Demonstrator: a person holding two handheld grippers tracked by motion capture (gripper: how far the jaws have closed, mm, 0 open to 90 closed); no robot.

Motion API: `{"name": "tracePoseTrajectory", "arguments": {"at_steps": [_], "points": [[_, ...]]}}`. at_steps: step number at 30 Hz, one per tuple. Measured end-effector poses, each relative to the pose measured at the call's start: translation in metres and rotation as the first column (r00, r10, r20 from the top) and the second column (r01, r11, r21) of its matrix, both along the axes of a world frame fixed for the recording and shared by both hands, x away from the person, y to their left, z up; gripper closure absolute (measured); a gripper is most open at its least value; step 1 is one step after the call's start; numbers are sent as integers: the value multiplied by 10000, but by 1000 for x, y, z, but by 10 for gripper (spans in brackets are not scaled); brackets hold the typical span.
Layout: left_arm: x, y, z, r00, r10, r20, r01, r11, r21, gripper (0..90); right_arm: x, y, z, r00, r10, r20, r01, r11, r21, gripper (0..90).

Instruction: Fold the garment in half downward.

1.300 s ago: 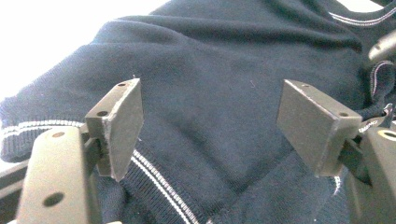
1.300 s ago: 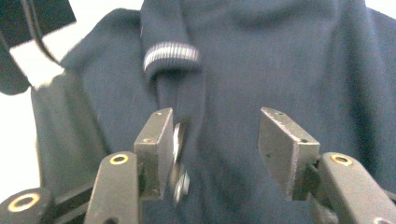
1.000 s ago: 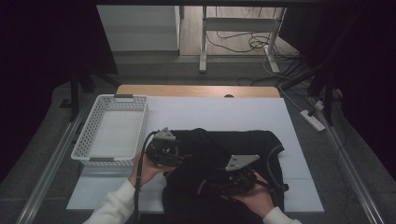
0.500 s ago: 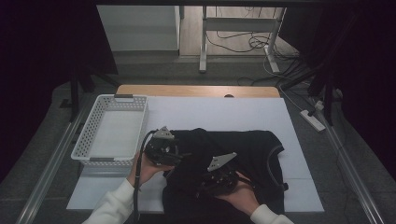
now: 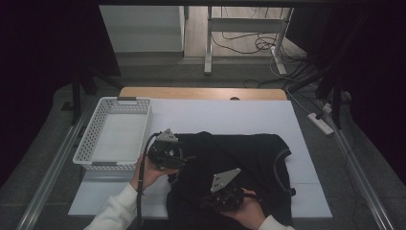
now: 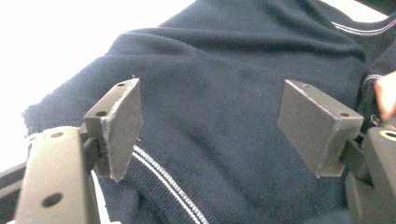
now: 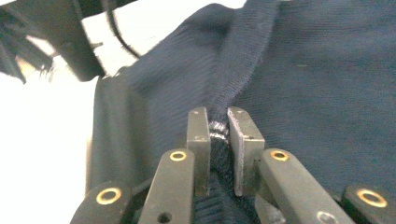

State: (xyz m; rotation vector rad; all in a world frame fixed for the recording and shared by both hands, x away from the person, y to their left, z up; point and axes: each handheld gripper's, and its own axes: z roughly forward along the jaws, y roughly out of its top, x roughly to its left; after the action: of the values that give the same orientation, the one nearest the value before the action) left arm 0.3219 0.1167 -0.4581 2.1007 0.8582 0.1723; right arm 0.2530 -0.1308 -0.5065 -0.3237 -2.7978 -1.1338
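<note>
A dark navy sweater [image 5: 249, 153] with thin white trim lies spread on the white table top [image 5: 230, 115]. My left gripper [image 5: 179, 160] hovers over the sweater's left part, and its jaws stand wide apart above the knit [image 6: 224, 60] with nothing pressed between the pads. Near the front of the sweater, my right gripper [image 5: 213, 200] has just been closing its jaws. In the right gripper view they [image 7: 218, 123] pinch a raised fold of the sweater [image 7: 303, 70]. The left gripper [image 7: 70, 42] appears beyond that fold.
A white slatted basket [image 5: 88, 139] stands at the table's left. A white power strip [image 5: 321, 123] lies on the floor to the right. Bare white table shows behind the sweater and at its left front. A hand edges in at the right [image 6: 385, 95].
My right gripper has slid left across the front of the sweater and closed on a fold of it. The left gripper has stayed where it was, still open.
</note>
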Motion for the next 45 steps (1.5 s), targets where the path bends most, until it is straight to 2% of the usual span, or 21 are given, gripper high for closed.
{"name": "tracePoseTrajectory", "arguments": {"at_steps": [2,4,6,8,9,10,12,14,15,17,20,24,29,33,34,35,36,37,38,42,45], "points": [[0,0,0,10000,8,5,-8,10000,-5,234,-9,2,-1,9997,189,144,-187,9997,-165,794],[1,1,0,10000,13,9,-13,10000,-2,234,-15,2,-2,9984,249,506,-228,9989,-411,776],[1,1,0,10000,16,4,-16,10000,1,234,-18,1,-1,9983,244,527,-220,9988,-440,746],[2,0,0,10000,22,7,-22,10000,2,234,-20,0,0,9987,257,435,-243,9992,-317,666],[2,0,0,10000,22,7,-22,10000,2,234,-20,0,0,9987,257,435,-243,9992,-317,666],[2,0,1,10000,12,24,-12,10000,8,234,-22,-1,2,9983,180,546,-172,9997,-157,585],[2,1,2,10000,30,51,-30,10000,-8,233,-22,-4,6,9973,-45,729,35,9999,140,544],[2,2,3,9999,56,88,-56,10000,-21,233,-21,-8,11,9954,-378,884,337,9983,479,536],[2,2,3,9999,56,88,-56,10000,-21,233,-21,-8,11,9954,-378,884,337,9983,479,536],[2,5,7,9998,102,168,-100,9999,-108,233,-17,-12,15,9903,-815,1125,746,9951,649,500],[3,7,9,9996,158,215,-154,9997,-174,233,-13,-20,20,9857,-1217,1165,1122,9901,844,459],[4,9,9,9996,202,214,-198,9996,-186,233,-8,-34,33,9738,-1789,1407,1613,9785,1283,442],[6,11,9,9994,290,202,-286,9994,-194,233,6,-58,43,9499,-2648,1661,2424,9595,1435,422],[7,12,9,9993,332,186,-328,9992,-215,233,21,-80,42,9283,-3392,1526,3166,9359,1548,413],[7,12,9,9993,330,182,-326,9992,-213,233,21,-80,42,9283,-3392,1526,3166,9359,1548,413],[8,12,8,9993,340,168,-337,9992,-210,232,28,-90,41,9157,-3696,1574,3471,9252,1533,413],[8,12,8,9993,340,168,-337,9992,-210,232,28,-90,41,9157,-3696,1574,3471,9252,1533,413],[8,12,8,9993,342,154,-339,9992,-210,232,34,-99,39,9021,-3947,1744,3719,9161,1497,413],[8,13,8,9993,343,139,-340,9992,-212,232,38,-104,38,8972,-4074,1705,3851,9107,1495,411],[10,14,6,9992,384,80,-382,9991,-174,231,49,-119,35,8822,-4448,1544,4242,8932,1492,409],[11,14,5,9992,399,66,-398,9991,-170,231,53,-126,34,8762,-4595,1455,4400,8858,1475,405]]}}
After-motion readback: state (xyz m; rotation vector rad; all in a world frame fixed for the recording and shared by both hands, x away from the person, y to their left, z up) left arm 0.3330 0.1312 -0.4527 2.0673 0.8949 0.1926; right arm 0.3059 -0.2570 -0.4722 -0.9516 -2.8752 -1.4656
